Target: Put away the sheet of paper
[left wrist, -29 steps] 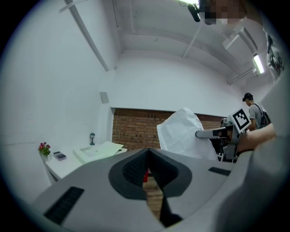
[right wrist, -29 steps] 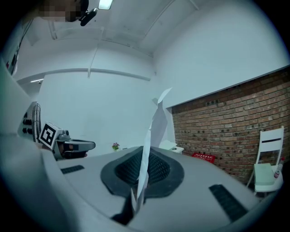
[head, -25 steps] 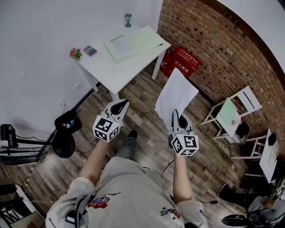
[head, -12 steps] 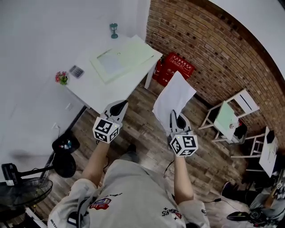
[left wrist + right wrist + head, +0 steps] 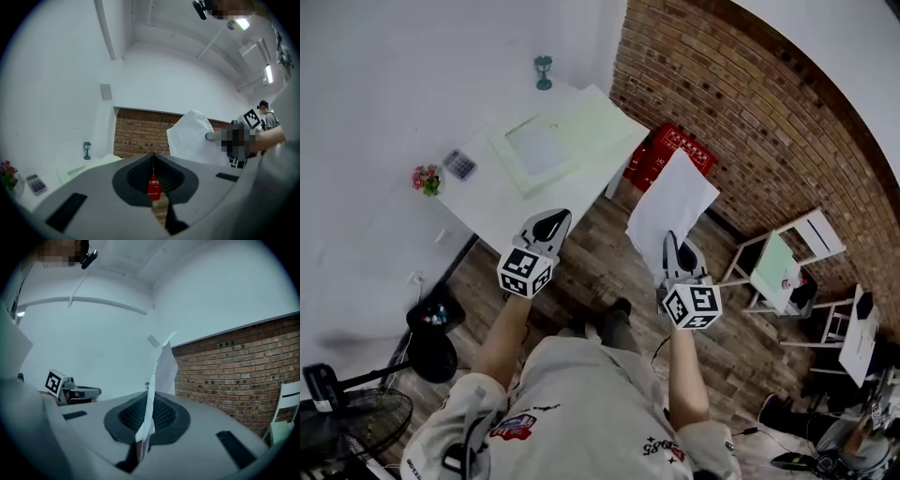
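In the head view the white sheet of paper (image 5: 673, 204) stands upright over the wooden floor, its lower edge pinched in my right gripper (image 5: 673, 242), which is shut on it. The right gripper view shows the sheet (image 5: 163, 367) edge-on, rising from between the closed jaws of that gripper (image 5: 147, 398). My left gripper (image 5: 550, 222) is held level beside it, shut and with nothing in it; its tips meet in the left gripper view (image 5: 153, 155), where the sheet (image 5: 191, 138) shows to the right.
A white table (image 5: 511, 208) stands ahead against the wall, bearing a pale green folder (image 5: 572, 136), a small lamp figurine (image 5: 544, 72), a calculator (image 5: 459, 165) and flowers (image 5: 425, 178). A red crate (image 5: 673, 155) sits by the brick wall. White chairs (image 5: 780, 258) stand right, a fan (image 5: 356, 412) lower left.
The table has come nearer in the head view as the person walked toward it. Both grippers keep their pose, and the sheet stays held in the right one.
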`<state>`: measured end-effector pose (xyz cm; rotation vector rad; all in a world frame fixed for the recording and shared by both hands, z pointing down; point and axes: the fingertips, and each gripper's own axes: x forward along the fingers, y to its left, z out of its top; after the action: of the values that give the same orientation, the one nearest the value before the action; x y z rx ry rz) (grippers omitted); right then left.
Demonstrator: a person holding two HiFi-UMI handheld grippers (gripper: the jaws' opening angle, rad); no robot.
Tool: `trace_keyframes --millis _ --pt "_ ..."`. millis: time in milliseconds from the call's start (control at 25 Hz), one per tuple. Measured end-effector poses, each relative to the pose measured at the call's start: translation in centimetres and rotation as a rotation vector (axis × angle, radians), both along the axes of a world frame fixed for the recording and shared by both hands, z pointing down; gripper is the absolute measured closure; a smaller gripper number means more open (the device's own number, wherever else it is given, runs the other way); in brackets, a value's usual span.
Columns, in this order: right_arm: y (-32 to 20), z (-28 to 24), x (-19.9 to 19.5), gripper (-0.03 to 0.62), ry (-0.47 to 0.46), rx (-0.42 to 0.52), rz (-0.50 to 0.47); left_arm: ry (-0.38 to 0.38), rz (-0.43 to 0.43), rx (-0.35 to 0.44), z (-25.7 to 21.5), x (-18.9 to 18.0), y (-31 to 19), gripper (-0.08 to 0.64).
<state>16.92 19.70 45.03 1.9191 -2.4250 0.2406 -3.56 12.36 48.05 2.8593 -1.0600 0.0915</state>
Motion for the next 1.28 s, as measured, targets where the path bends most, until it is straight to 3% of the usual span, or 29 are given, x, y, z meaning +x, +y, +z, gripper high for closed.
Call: trace_keyframes --millis 480,720,960,1280 --pt "-13.3 0.5 -2.9 0.595 -0.017 0.028 -0.208 -0.015 -0.206 -0.005 0.9 -4.0 -7.6 0.537" --pt "-22.5 0.7 -5.6 0.595 -0.008 0.050 -0.386 -0.048 -0.334 -0.006 1.6 -4.8 -13.4 0.537" --pt "-33.3 0.7 -7.7 0.595 0.007 0.031 -0.579 -0.027 -0.525 -0.045 2.5 -6.4 -21.1 0.537" --pt "-45.8 0.3 -8.6 0.595 0.000 0.021 -0.777 -0.050 -0.679 -0.054 2.3 -4.7 -30.7 0.537"
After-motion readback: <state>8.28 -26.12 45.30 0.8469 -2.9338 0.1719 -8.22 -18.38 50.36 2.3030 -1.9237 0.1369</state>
